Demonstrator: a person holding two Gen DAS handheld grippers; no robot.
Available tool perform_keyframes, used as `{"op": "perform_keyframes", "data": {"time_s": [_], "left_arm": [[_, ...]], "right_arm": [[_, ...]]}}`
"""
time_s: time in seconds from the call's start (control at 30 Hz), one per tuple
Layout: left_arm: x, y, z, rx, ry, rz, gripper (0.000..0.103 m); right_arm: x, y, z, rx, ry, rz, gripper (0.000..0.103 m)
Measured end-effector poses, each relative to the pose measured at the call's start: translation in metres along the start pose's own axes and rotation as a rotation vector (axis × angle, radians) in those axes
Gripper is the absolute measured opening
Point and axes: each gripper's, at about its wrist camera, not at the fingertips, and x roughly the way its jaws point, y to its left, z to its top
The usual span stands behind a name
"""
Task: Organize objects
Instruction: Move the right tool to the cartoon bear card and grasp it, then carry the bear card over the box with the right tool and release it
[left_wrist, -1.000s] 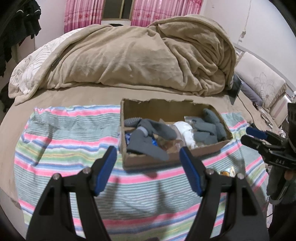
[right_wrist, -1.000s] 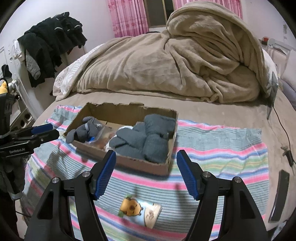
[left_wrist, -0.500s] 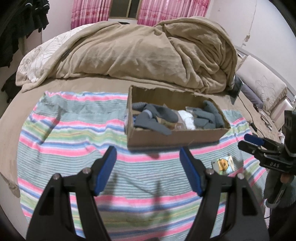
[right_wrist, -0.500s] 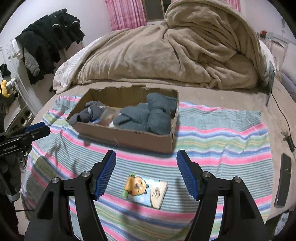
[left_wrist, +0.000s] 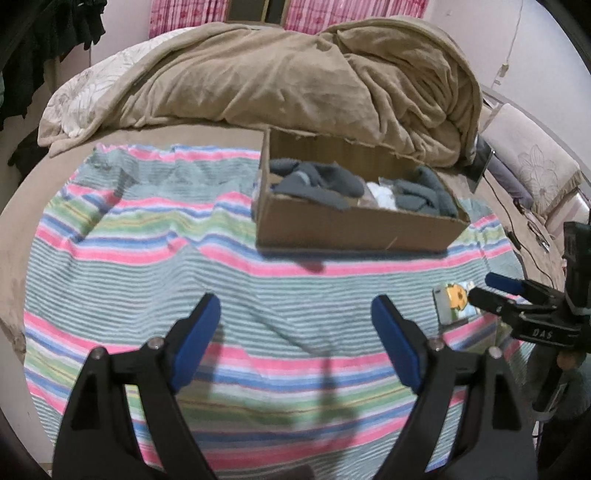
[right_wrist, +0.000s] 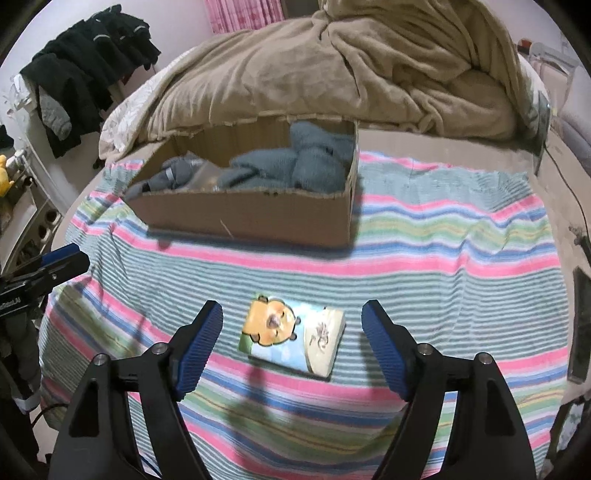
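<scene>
A cardboard box (left_wrist: 354, 225) (right_wrist: 251, 216) sits on a striped towel (left_wrist: 147, 236) (right_wrist: 443, 251) on the bed. It holds several grey socks (left_wrist: 317, 181) (right_wrist: 295, 166) and something white (left_wrist: 382, 194). A small pack with a cartoon bear (right_wrist: 291, 338) (left_wrist: 456, 301) lies flat on the towel in front of the box. My right gripper (right_wrist: 291, 341) is open and empty, low over the towel, with the pack between its fingers. My left gripper (left_wrist: 295, 339) is open and empty over bare towel, left of the pack.
A bunched beige blanket (left_wrist: 295, 74) (right_wrist: 351, 66) lies behind the box. Dark clothes (right_wrist: 85, 70) hang at the left. Cables (left_wrist: 517, 221) and a dark flat device (right_wrist: 581, 325) lie on the bed's right side. A pillow (left_wrist: 532, 173) is at far right.
Both grippers have pulled back from the box and dropped lower toward the towel. The bear pack now sits between the right gripper's fingers. Both stay open.
</scene>
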Motion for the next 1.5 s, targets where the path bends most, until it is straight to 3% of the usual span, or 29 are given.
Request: {"op": "perform_keyframes", "data": {"time_s": [0.37, 0.47, 0.63, 1.07, 1.5], "left_arm": [[0.009, -0.009, -0.012, 0.016, 0.034, -0.027, 0.085], [0.008, -0.010, -0.012, 0.019, 0.030, -0.030, 0.085], [0.006, -0.009, -0.009, 0.016, 0.024, -0.034, 0.085], [-0.009, -0.003, 0.008, 0.025, -0.037, -0.026, 0.085], [-0.012, 0.006, 0.039, 0.044, -0.098, -0.019, 0.085]], "right_arm": [[0.027, 0.005, -0.017, -0.017, 0.072, -0.032, 0.080], [0.028, 0.006, -0.018, -0.022, 0.078, -0.030, 0.073], [0.020, 0.012, -0.015, -0.038, 0.068, -0.014, 0.072], [-0.008, 0.036, 0.026, -0.069, -0.033, 0.063, 0.072], [-0.007, 0.054, 0.070, -0.094, -0.095, 0.087, 0.072]]}}
